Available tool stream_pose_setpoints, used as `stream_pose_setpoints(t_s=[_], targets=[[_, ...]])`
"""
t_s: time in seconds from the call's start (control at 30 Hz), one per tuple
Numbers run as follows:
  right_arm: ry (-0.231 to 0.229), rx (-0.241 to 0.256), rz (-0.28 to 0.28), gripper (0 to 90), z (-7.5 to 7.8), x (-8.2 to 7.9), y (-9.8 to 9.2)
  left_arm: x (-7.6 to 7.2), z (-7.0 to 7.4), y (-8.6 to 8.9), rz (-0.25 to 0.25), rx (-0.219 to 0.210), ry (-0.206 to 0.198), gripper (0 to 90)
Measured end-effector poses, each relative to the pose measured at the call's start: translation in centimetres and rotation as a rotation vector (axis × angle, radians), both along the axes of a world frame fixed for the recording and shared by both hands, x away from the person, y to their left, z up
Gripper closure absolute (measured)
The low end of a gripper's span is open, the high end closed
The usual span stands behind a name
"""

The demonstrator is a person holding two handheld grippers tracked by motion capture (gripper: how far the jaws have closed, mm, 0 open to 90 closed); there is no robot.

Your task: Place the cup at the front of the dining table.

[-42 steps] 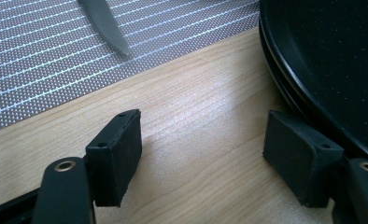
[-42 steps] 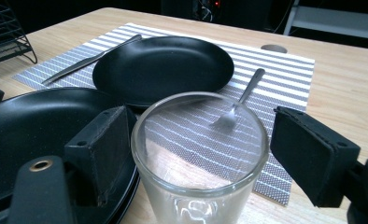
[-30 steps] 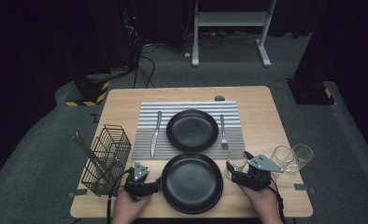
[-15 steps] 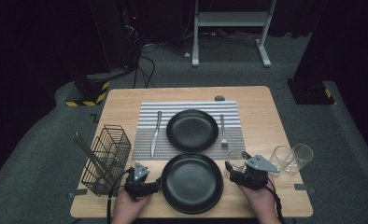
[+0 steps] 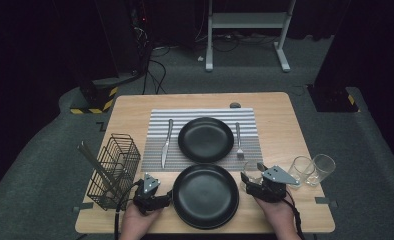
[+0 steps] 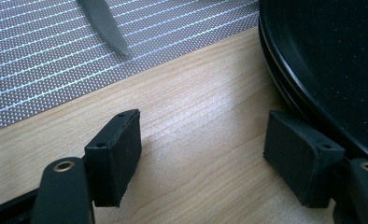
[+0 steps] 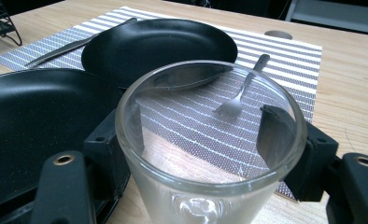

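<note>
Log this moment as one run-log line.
left hand-held gripper: open, beside near plate | right hand-held gripper: jaws either side of glass, grip unclear | far plate, knife, fork on mat

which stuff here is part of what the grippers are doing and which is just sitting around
In hand:
glass between the right gripper jaws
near plate beside the open left gripper

Lying about:
far plate
knife
fork
wire basket
two glasses
</note>
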State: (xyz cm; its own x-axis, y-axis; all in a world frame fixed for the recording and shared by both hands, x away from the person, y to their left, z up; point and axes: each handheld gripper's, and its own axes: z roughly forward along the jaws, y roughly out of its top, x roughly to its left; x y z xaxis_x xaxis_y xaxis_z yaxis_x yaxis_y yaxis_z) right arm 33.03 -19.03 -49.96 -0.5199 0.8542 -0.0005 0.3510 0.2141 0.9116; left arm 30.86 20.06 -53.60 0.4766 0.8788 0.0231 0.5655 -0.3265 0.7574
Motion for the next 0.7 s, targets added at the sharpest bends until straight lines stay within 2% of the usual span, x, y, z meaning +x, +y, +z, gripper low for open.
stream_pose_setpoints(t_s=[0.37, 0.7], targets=[[0.014, -0.013, 0.000, 28.8, 0.21, 0.07, 0.06, 0.01, 0.00, 0.00, -0.001, 0.000, -0.001, 27.8], [0.033, -0.005, -0.015, 29.0, 0.46, 0.13, -0.17, 0.00, 0.00, 0.01, -0.001, 0.000, 0.000, 27.7]])
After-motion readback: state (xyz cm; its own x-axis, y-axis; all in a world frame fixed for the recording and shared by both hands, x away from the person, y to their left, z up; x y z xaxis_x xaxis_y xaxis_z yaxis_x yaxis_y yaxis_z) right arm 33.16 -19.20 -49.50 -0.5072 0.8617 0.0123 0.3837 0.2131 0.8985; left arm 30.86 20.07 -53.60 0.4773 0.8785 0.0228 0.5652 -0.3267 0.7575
